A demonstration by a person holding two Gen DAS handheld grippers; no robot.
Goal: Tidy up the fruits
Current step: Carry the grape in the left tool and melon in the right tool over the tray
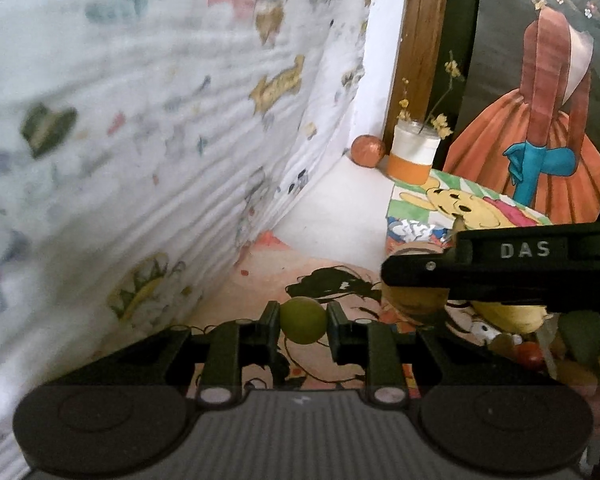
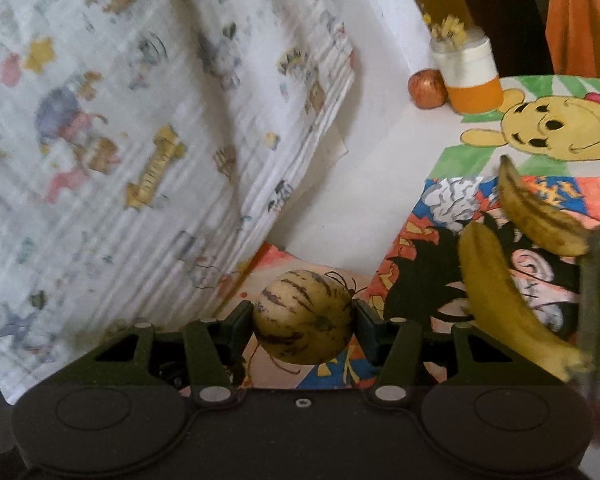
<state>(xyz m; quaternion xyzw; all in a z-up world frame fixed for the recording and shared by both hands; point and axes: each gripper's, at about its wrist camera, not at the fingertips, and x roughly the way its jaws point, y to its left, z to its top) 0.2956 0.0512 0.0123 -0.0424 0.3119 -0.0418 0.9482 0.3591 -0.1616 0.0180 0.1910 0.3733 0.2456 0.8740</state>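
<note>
My left gripper (image 1: pixel 303 320) is shut on a small round green fruit (image 1: pixel 303 321) and holds it above the cartoon-printed surface. My right gripper (image 2: pixel 304 327) is shut on a yellowish melon-like fruit with purple stripes (image 2: pixel 304 318). Two bananas (image 2: pixel 512 304) lie to the right of it on the cartoon drawings. In the left wrist view the right gripper's black body marked DAS (image 1: pixel 512 268) crosses the right side, with yellow fruit (image 1: pixel 508 314) and a heap of mixed fruits (image 1: pixel 564 352) partly hidden under it.
A white cloth with cartoon prints (image 1: pixel 140 160) hangs along the left. At the back stand a white and orange jar with dried flowers (image 1: pixel 414 156) and an orange ball-like fruit (image 1: pixel 367 151). A Winnie-the-Pooh drawing (image 2: pixel 556 130) lies at the right.
</note>
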